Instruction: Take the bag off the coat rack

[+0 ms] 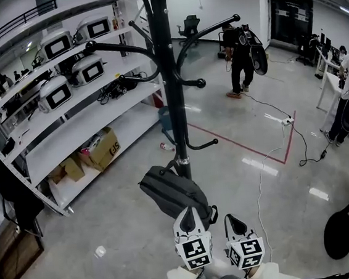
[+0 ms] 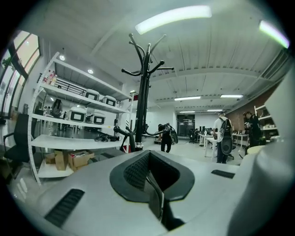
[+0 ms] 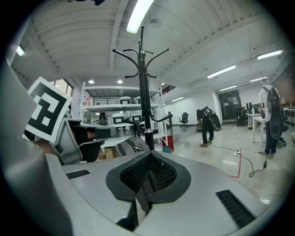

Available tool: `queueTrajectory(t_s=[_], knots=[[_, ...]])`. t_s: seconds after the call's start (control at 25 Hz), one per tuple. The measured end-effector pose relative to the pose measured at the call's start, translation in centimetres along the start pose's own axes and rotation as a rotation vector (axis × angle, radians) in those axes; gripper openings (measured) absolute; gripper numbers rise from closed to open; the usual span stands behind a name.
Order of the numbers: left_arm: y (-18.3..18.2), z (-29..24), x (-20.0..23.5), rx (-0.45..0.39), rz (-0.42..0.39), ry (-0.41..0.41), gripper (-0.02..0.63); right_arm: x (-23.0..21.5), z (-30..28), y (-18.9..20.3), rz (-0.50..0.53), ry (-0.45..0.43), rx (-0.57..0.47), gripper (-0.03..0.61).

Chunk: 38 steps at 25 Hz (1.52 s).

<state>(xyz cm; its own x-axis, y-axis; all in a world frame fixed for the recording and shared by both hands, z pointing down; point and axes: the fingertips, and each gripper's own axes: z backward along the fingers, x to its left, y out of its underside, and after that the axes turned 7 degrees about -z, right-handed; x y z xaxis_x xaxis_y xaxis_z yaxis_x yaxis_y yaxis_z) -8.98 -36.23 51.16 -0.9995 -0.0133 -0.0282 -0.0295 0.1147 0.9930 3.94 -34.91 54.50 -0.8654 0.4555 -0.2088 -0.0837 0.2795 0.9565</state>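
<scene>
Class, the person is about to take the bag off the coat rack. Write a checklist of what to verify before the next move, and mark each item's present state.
1. Bag on the rack: the bag hangs low against the pole of the coat rack. Ok.
2. Left tool ready to grasp: its jaws are together and empty. Not ok.
3. Right tool ready to grasp: its jaws are together and empty. Not ok.
4. Which hook and strap carry the bag: hidden behind the bag. Cannot tell.
5. Bystanders away from the rack: the nearest person stands well beyond it. Ok.
</scene>
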Motion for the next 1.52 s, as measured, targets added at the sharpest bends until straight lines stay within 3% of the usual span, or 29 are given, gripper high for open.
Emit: queueTrajectory(t_s=[0.52, 0.56, 0.64, 0.72, 0.92, 1.24, 1.52], knots=[[0.1, -7.6, 2.8, 0.03, -0.006, -0.094, -0.012, 1.0, -3.9, -1.5, 0.015, -0.048, -0.025, 0.011], [0.3, -8.2, 2.9, 0.033, 0.001, -0.089, 0.004, 0.9, -4.0, -1.6, 0.014, -0.049, -0.024, 0.011], [0.5, -9.5, 3.1, 0.04, 0.024, -0.073, 0.098, 0.7, -4.1, -1.5, 0.008, -0.048, -0.018, 0.011], [0.7, -10.6, 3.4, 0.047, 0.028, -0.082, 0.132, 0.4, -4.2, -1.3, 0.0, -0.043, -0.01, 0.011], [0.8, -13.0, 4.6, 0.085, -0.017, -0.147, 0.138, -0.2, -4.5, -1.0, -0.009, -0.027, 0.003, 0.011], [1.6, -15.4, 6.3, 0.19, -0.011, -0.23, 0.138, -1.9, -4.3, -0.3, -0.033, 0.015, 0.017, 0.011], [1.9, -16.8, 7.2, 0.233, 0.006, -0.267, 0.137, -3.1, -3.9, 0.5, -0.053, 0.043, 0.037, 0.011]])
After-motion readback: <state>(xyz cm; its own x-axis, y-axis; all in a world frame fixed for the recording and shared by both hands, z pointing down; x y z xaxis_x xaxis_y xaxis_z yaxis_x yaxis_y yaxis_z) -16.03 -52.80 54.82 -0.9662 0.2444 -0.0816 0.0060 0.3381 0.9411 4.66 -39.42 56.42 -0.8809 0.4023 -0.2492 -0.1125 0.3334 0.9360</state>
